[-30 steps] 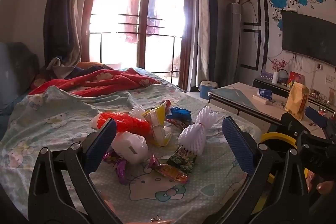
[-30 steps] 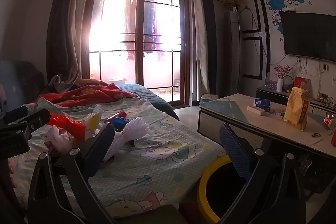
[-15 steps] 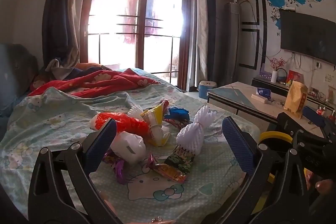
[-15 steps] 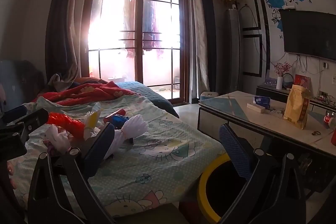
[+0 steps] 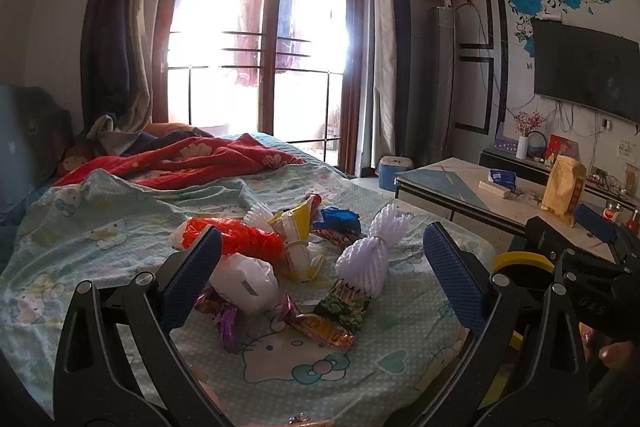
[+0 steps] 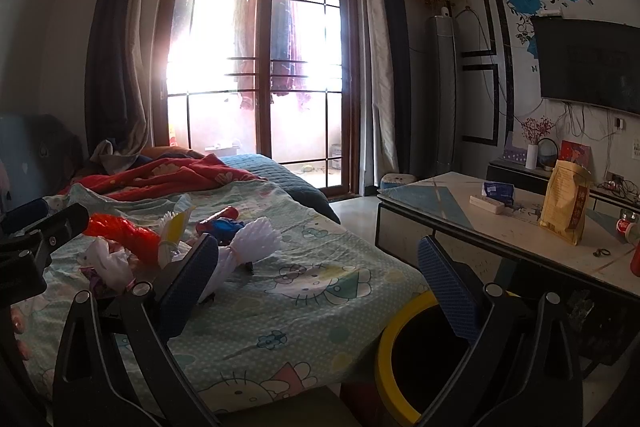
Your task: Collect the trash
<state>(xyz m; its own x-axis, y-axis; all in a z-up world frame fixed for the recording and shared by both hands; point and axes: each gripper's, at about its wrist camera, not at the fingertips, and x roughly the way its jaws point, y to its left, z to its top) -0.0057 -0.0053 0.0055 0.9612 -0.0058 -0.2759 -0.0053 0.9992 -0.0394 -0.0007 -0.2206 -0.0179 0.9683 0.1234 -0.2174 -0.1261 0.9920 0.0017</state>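
Partly hidden behind the left hand-held gripper point(image 5: 320, 267): a white crumpled bag point(image 5: 248, 281) and a purple wrapper point(image 5: 224, 315). Cut off at the right wrist view's lower edge: a yellow-rimmed bin point(image 6: 404, 355) beside the bed point(image 6: 312, 291), interior too dark to read. Heaped mid-bed: trash, including a white foam net sleeve point(image 5: 370, 259), long axis running away from the camera and tilted right, cinched near its far end; a red plastic bag point(image 5: 240, 239) lying crosswise; a flat snack packet point(image 5: 332, 315). Both released, jaws spread wide, grasping nothing: left one over the heap, right hand-held gripper point(image 6: 316, 291) over the bed edge. Beyond, a table point(image 6: 460, 219).
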